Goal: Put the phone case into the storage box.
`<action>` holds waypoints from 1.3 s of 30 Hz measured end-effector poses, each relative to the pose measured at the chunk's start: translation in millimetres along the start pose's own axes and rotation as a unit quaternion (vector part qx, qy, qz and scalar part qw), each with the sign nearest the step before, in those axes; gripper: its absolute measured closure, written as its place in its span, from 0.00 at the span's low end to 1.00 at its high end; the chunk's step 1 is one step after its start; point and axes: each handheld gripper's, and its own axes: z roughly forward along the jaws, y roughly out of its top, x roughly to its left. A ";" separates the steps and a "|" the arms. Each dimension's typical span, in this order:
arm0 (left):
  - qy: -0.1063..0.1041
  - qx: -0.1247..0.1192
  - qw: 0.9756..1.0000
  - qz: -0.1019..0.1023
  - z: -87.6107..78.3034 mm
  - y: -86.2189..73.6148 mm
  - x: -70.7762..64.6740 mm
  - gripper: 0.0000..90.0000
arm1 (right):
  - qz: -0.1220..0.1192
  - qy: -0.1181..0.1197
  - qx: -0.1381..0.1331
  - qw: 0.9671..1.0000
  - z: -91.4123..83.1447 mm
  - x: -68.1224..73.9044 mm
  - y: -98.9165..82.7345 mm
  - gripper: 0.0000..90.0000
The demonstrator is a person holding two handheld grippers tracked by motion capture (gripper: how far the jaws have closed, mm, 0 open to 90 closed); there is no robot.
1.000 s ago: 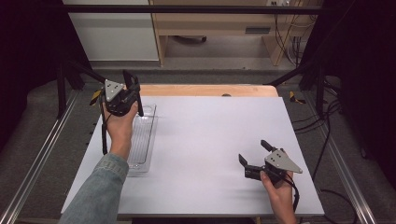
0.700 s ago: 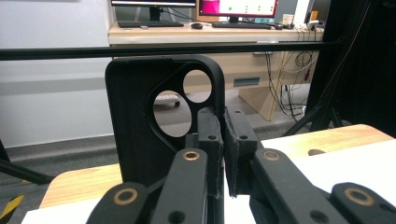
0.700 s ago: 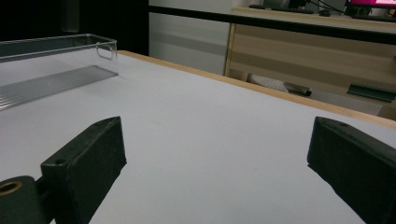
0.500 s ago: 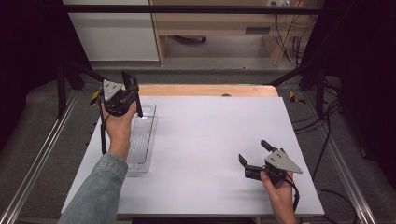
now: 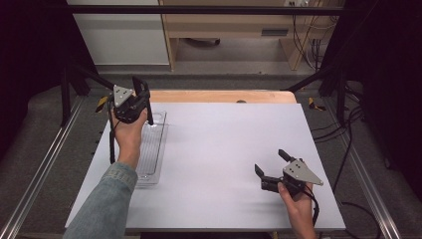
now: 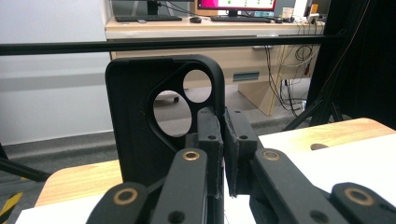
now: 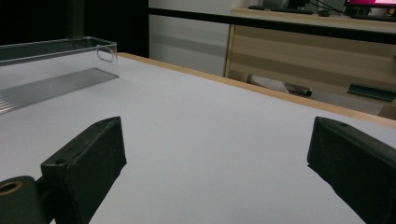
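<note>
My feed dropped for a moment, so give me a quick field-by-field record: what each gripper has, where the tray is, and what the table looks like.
left gripper: raised above the far end of the tray, jaws shut on a black phone case, held upright
right gripper: low over the near right of the table, jaws open, nothing between them
tray: clear plastic, along the left side of the table, looks empty
table: white top, wooden far edge

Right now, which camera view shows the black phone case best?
The left gripper view: the black phone case stands upright and close, clamped at its edge by the left gripper, with its camera cutout clear. In the high view it is a thin dark sliver above the clear tray.
</note>
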 end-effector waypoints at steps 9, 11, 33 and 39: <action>-0.003 -0.001 1.000 -0.001 2.1 -1.8 1.7 0.95 | 0.000 0.000 0.002 1.000 0.7 -0.1 -0.3 0.05; -0.003 -0.003 1.000 0.002 1.9 -1.5 1.8 0.95 | 0.000 0.000 0.002 1.000 0.7 -0.2 -0.4 0.05; 0.002 0.010 1.000 -0.016 11.5 -7.9 9.9 0.95 | -0.005 0.009 0.007 1.000 5.7 4.1 -1.9 0.05; 0.000 0.013 1.000 -0.025 16.2 -10.9 10.8 0.95 | -0.006 0.010 0.008 1.000 6.1 4.7 -2.1 0.05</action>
